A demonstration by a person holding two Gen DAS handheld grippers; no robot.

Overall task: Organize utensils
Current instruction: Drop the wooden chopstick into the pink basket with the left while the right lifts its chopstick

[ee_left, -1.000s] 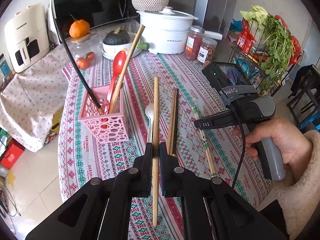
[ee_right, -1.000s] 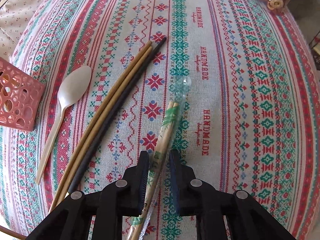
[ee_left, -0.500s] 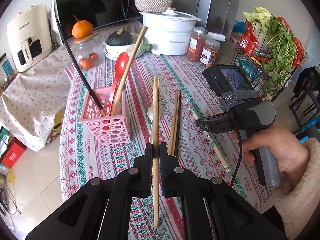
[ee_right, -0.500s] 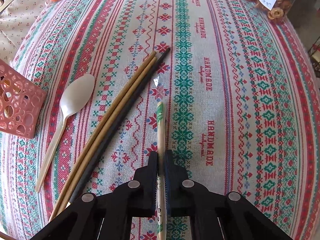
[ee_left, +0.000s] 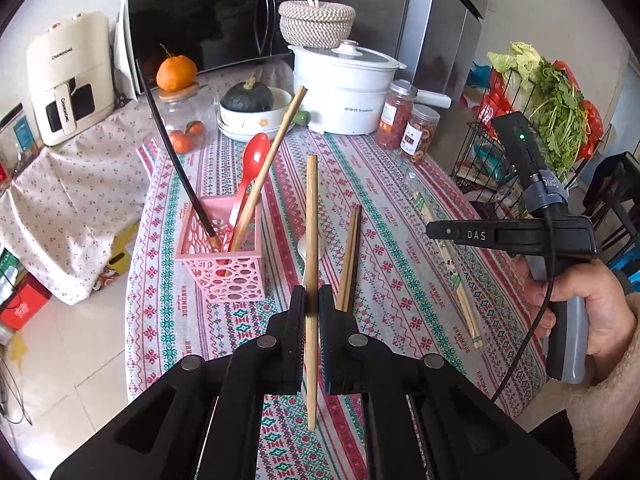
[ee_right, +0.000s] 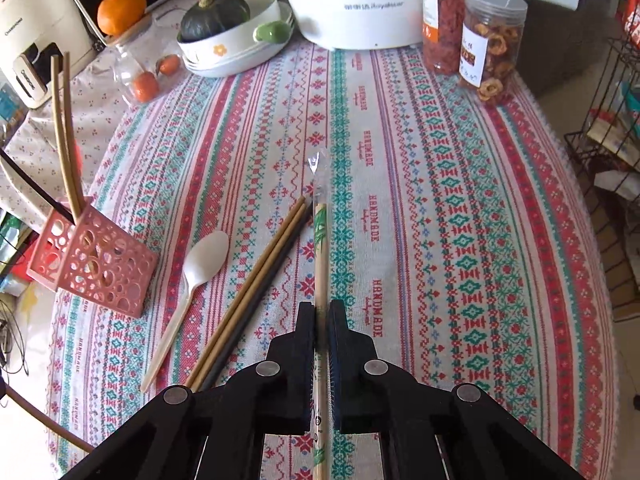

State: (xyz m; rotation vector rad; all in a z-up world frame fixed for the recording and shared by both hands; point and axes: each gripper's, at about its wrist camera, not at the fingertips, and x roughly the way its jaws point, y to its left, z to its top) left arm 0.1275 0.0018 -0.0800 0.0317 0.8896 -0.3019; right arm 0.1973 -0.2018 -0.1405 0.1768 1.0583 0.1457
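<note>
while clamped | bamboo chopstick (ee_left: 311, 248) between left fingers (ee_left: 297, 312) | raised

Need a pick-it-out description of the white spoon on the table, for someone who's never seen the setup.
Start at the pink perforated plastic basket on the patterned tablecloth. Just to its right lies the white plastic spoon, flat, bowl toward the white cooker. Right of it lie three loose chopsticks; it alone is white with a broad oval bowl.
</note>
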